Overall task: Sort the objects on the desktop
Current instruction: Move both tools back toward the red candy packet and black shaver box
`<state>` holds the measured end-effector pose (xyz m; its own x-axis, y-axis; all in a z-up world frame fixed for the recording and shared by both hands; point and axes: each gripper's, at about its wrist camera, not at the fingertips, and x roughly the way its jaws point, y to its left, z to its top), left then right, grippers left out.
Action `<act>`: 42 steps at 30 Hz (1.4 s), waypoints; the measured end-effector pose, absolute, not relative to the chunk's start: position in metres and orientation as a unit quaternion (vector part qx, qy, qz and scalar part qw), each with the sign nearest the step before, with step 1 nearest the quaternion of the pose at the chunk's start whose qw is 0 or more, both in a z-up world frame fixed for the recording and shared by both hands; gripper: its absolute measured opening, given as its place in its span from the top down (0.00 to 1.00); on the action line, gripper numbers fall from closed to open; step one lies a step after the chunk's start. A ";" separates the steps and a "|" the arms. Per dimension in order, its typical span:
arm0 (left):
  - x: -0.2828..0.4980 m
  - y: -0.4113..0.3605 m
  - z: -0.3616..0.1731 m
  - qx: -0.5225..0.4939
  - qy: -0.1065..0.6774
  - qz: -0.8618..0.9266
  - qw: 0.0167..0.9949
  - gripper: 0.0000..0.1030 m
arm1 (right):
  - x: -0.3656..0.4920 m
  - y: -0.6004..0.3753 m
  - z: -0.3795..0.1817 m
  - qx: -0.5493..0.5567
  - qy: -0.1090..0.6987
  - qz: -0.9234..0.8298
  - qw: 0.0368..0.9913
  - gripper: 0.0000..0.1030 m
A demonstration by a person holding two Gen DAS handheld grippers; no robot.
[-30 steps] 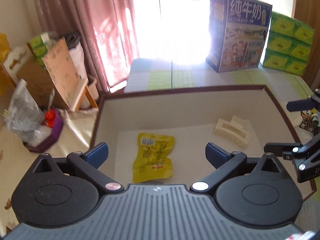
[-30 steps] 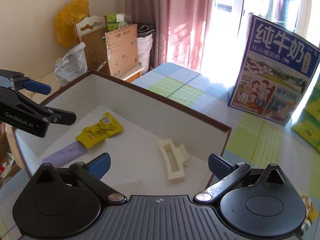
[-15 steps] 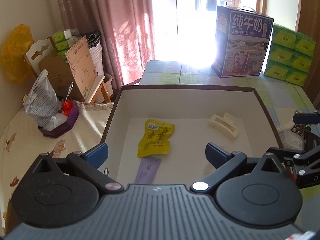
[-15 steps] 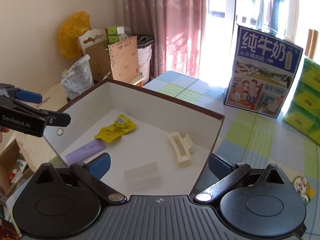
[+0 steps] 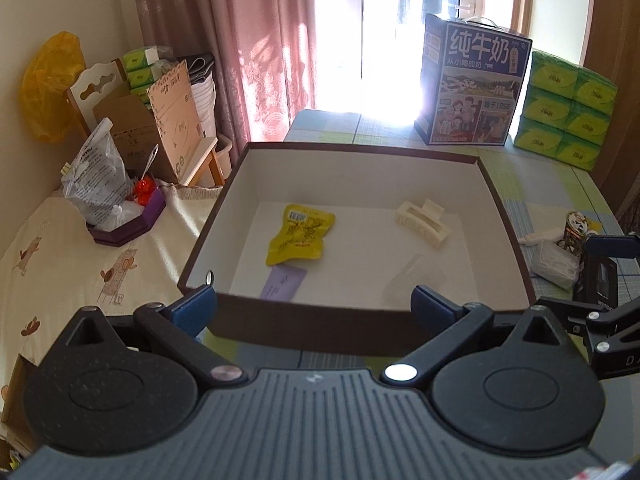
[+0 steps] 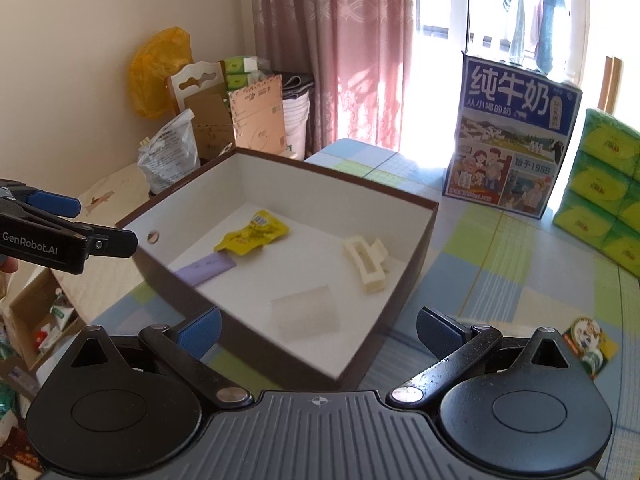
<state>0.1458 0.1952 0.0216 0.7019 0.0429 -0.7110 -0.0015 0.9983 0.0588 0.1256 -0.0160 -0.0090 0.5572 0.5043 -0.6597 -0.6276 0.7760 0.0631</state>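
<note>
On the tabletop: checked cloth (image 6: 496, 264) in pale green, blue and grey squares, smooth and flat.
Left gripper (image 5: 314, 306): black arms with ribbed blue pads, jaws spread wide, nothing between them; it hovers just short of the box's near wall.
Box (image 5: 360, 152): square, open-topped cardboard, dark brown outside, matt white inside, with a small metal eyelet on its left wall.
Purple packet (image 5: 283, 282): flat, slim rectangle, lying on the box floor near the front left, its far end touching or tucked under the yellow pouch.
Yellow pouch (image 5: 300, 234): crinkled glossy foil sachet with a printed label, left of centre.
Clear wrapper (image 6: 305, 313): translucent, roughly rectangular, soft-looking, front right of the box floor.
Hair claw (image 5: 421, 220): cream plastic, boxy with an open slot, towards the back right, apart from the rest.
Right gripper (image 6: 318, 326): same build, jaws wide apart and empty, held over the box's near corner.
Milk carton case (image 6: 516, 140): tall blue printed cardboard, upright behind the box.
Tissue packs (image 6: 608, 188): green plastic-wrapped bricks, stacked at far right.
</note>
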 end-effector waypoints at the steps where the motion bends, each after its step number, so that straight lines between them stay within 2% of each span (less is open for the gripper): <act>1: 0.142 0.193 0.021 0.027 0.387 0.012 0.922 0.01 | 0.122 -0.019 -0.009 -0.089 0.343 0.323 0.878 0.02; 29: 0.078 0.123 0.008 0.018 0.422 0.013 0.906 0.01 | 0.073 -0.088 -0.014 -0.097 0.370 0.348 0.856 0.02; 42: 0.071 0.076 -0.009 0.022 0.449 -0.006 0.893 0.01 | 0.068 -0.135 -0.032 -0.094 0.413 0.327 0.845 0.02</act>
